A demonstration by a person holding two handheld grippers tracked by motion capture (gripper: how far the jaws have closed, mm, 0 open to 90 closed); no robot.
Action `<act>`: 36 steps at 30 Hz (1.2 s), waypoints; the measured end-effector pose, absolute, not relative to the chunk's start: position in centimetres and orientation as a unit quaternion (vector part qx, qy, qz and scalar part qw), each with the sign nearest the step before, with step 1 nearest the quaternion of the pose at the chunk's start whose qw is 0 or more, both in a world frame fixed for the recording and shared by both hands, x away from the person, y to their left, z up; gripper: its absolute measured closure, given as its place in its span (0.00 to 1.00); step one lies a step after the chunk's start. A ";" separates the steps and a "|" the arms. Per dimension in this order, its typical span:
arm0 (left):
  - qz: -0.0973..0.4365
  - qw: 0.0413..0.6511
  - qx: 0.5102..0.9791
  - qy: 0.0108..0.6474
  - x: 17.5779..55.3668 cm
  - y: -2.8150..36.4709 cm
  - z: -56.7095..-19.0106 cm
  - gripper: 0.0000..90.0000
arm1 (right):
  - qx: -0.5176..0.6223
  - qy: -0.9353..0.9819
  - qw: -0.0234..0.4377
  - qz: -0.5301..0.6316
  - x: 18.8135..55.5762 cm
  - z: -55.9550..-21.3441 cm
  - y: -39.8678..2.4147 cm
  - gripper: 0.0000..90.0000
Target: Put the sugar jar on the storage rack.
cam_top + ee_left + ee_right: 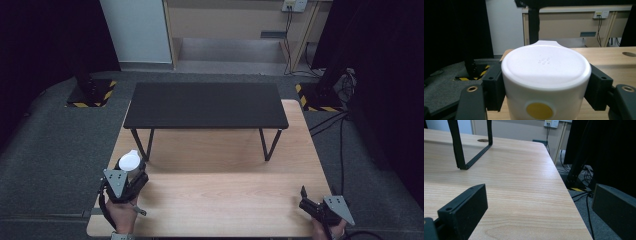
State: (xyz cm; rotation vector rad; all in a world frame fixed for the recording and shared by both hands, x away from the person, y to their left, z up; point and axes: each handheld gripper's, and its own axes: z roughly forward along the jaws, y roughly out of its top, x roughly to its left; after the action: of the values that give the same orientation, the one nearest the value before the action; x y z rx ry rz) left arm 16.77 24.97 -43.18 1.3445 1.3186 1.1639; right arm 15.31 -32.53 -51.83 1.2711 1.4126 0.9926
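A white round container (129,162) with a smooth lid and a yellow dot on its side (546,75) is clamped between the black jaws of my left gripper (131,172), near the left edge of the wooden table (215,195). The jaws press on both of its sides, and it appears lifted a little off the tabletop. My right gripper (306,196) rests at the table's front right corner. Its jaws stand wide apart over bare wood (524,195), with nothing between them.
A low black shelf on thin metal legs (205,105) stands across the far half of the table; one leg (459,147) rises ahead of the right gripper. Grey carpet, cables and hazard-striped stand bases surround the table.
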 end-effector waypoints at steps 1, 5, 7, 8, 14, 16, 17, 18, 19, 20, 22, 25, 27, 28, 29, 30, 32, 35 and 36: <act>0.469 0.450 0.543 0.532 16.7 24.9 -42.8 0.33 | 0.521 0.578 0.478 0.407 15.3 -51.8 -32.5 0.01; 0.469 0.457 0.545 0.524 16.6 24.6 -41.5 0.33 | 0.520 0.576 0.479 0.410 15.2 -51.9 -32.6 0.01; 0.470 0.459 0.546 0.519 16.5 24.3 -40.9 0.33 | 0.520 0.576 0.479 0.411 15.2 -51.9 -32.6 0.01; 0.470 0.460 0.547 0.517 16.5 24.2 -40.5 0.33 | 0.520 0.575 0.479 0.411 15.2 -51.9 -32.6 0.01; 0.466 0.466 0.550 0.512 16.7 23.7 -39.0 0.33 | 0.520 0.574 0.479 0.413 15.2 -52.0 -32.7 0.01; 0.465 0.467 0.552 0.512 16.8 23.6 -38.5 0.33 | 0.520 0.573 0.480 0.414 15.2 -52.0 -32.7 0.01; 0.464 0.467 0.552 0.511 16.8 23.5 -38.3 0.33 | 0.520 0.573 0.479 0.414 15.1 -52.0 -32.7 0.01; 0.464 0.468 0.552 0.511 16.9 23.4 -38.1 0.33 | 0.520 0.572 0.479 0.414 15.2 -52.0 -32.7 0.01; 0.463 0.468 0.553 0.511 16.9 23.4 -37.9 0.33 | 0.521 0.573 0.479 0.414 15.2 -52.0 -32.7 0.01; 0.462 0.469 0.554 0.510 17.0 23.3 -37.7 0.33 | 0.521 0.573 0.479 0.414 15.2 -52.0 -32.7 0.01; 0.463 0.471 0.553 0.508 17.1 23.2 -37.4 0.33 | 0.521 0.572 0.479 0.414 15.2 -52.0 -32.7 0.01; 0.462 0.472 0.554 0.507 17.2 23.0 -36.8 0.33 | 0.522 0.571 0.479 0.415 15.2 -52.0 -32.7 0.01; 0.462 0.474 0.554 0.505 17.3 22.9 -36.4 0.33 | 0.522 0.572 0.478 0.414 15.2 -52.0 -32.7 0.01; 0.462 0.474 0.553 0.505 17.3 22.9 -36.2 0.33 | 0.522 0.572 0.478 0.414 15.2 -52.0 -32.7 0.01; 0.462 0.475 0.553 0.505 17.3 22.8 -36.0 0.33 | 0.522 0.572 0.478 0.414 15.2 -52.0 -32.7 0.01; 0.462 0.476 0.552 0.506 17.3 22.7 -35.7 0.33 | 0.522 0.573 0.478 0.413 15.2 -51.9 -32.7 0.01; 0.462 0.476 0.551 0.506 17.4 22.6 -35.3 0.33 | 0.522 0.573 0.478 0.413 15.2 -51.9 -32.7 0.01; 0.460 0.476 0.552 0.507 17.6 22.5 -34.6 0.33 | 0.522 0.573 0.478 0.413 15.2 -51.9 -32.7 0.01; 0.457 0.478 0.551 0.509 17.7 22.5 -34.2 0.33 | 0.522 0.573 0.478 0.413 15.2 -52.0 -32.7 0.01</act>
State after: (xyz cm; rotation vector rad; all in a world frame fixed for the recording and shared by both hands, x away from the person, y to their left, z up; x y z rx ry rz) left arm 17.68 22.46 -34.18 1.3442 1.2423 1.1162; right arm 15.19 -32.66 -51.95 1.2751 1.3979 1.0089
